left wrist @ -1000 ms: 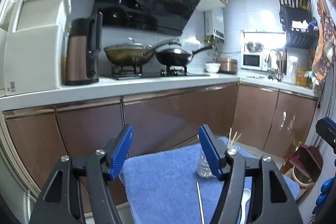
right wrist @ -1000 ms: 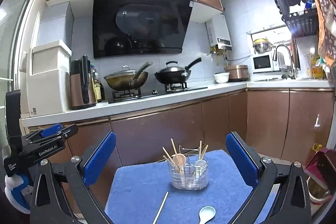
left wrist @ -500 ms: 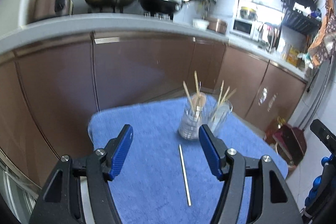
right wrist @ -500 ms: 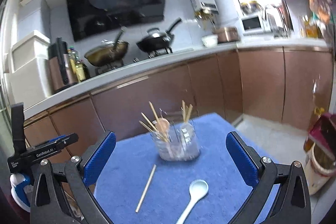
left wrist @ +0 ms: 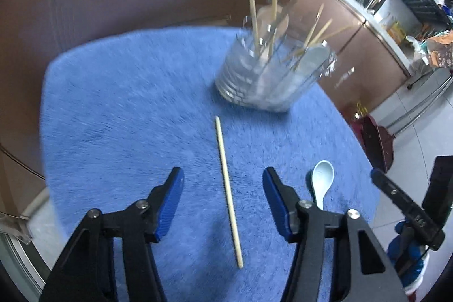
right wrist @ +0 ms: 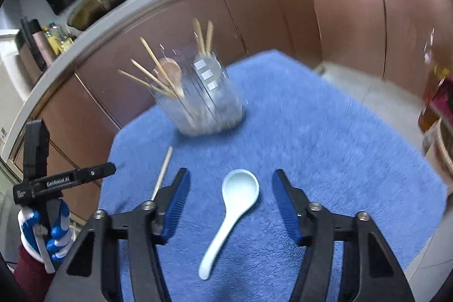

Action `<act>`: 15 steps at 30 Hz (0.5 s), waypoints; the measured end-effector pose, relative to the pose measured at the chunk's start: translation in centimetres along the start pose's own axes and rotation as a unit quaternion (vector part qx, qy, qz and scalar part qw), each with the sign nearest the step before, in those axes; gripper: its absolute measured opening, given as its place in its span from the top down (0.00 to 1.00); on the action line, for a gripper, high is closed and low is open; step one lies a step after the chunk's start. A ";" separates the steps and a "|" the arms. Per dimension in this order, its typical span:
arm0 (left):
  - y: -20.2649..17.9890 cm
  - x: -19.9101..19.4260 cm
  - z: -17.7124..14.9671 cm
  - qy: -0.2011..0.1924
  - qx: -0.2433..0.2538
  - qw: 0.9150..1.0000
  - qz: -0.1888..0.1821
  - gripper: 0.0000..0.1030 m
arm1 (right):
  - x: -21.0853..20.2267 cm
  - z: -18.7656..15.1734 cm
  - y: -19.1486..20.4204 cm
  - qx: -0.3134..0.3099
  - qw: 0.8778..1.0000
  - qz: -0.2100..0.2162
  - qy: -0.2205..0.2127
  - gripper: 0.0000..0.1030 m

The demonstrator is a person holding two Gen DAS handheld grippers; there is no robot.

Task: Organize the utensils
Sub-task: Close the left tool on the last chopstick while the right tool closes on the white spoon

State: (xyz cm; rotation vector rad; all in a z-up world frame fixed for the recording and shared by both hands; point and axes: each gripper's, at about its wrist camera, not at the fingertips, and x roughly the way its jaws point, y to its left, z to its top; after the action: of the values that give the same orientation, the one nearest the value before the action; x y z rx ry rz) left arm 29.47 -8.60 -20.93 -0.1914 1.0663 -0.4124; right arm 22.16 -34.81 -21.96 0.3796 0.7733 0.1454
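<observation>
- Left wrist view: the left gripper (left wrist: 223, 183) hung over the near part of the blue towel (left wrist: 119, 109), its blue-padded jaws spread wide and holding nothing.
- A loose wooden chopstick (left wrist: 227, 188) lay flat on the towel between those jaws, touching neither pad, running from near to far with its far tip short of the holder.
- Just to the right of it lay a pale blue spoon (left wrist: 321, 180), bowl pointing away, its handle partly hidden behind the right-hand finger.
- In the right wrist view, the right gripper (right wrist: 230, 194) stood over the same spoon (right wrist: 230, 214), jaws wide apart and empty, the bowl lying between the pads without touching them.
- The chopstick (right wrist: 162, 173) showed to the left there, its near end hidden behind the left finger.
- The gloved left hand (right wrist: 42, 228) held its tool at the far left edge.
- Farther back on the towel (right wrist: 325, 146) stood a clear utensil holder (right wrist: 203, 101), blurred, with chopsticks and spoons standing upright in it.
- Behind ran brown cabinets (right wrist: 283, 4) under a pale counter.
</observation>
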 end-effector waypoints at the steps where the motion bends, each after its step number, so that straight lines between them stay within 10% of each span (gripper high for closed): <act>1: 0.0 1.2 0.4 0.014 -0.002 1.000 -0.003 0.52 | 0.8 0.0 -0.5 0.005 1.000 0.004 0.011 0.47; 15: -0.3 9.0 3.8 0.081 -0.013 0.996 0.023 0.74 | 7.6 0.7 -3.9 0.016 0.995 0.041 0.087 0.57</act>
State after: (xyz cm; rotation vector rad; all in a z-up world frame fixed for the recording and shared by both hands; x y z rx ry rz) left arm 36.46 -12.78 -26.31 -0.1574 1.2333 -0.3766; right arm 27.97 -36.57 -27.98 0.4323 0.9338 0.2461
